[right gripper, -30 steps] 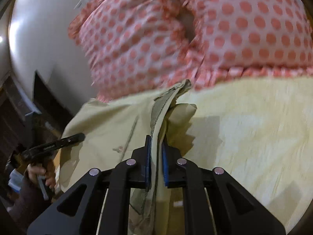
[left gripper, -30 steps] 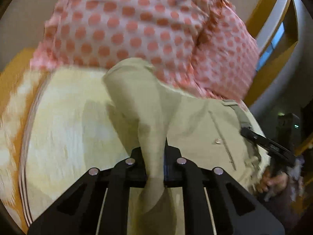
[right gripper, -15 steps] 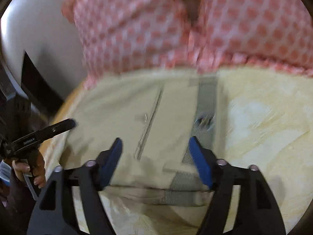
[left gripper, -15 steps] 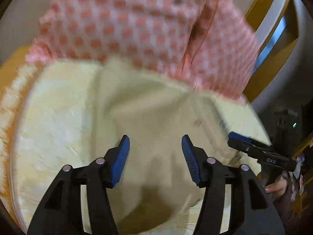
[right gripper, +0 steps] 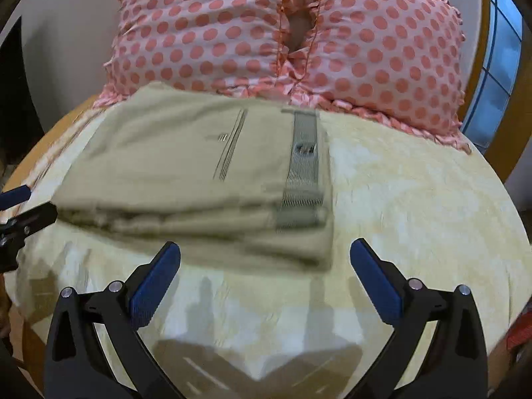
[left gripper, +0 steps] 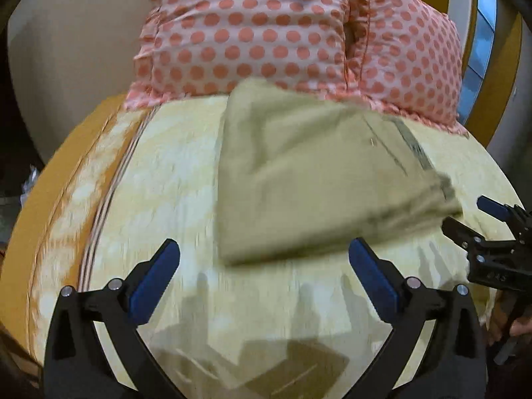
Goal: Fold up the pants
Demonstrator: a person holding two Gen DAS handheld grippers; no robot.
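Jaws are spread wide on both the left gripper [left gripper: 264, 266] and right gripper [right gripper: 265, 266]; nothing is held. Pants [right gripper: 186, 179] are laid in a folded stack on the yellow bedspread [right gripper: 415, 199], against the polka-dot pillow [right gripper: 299, 33]. Fold judged done; only edge squaring may be needed.

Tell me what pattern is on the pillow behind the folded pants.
Coral-orange polka dots on pale pink, with a ruffled trim: the pillow shows best in the right wrist view.
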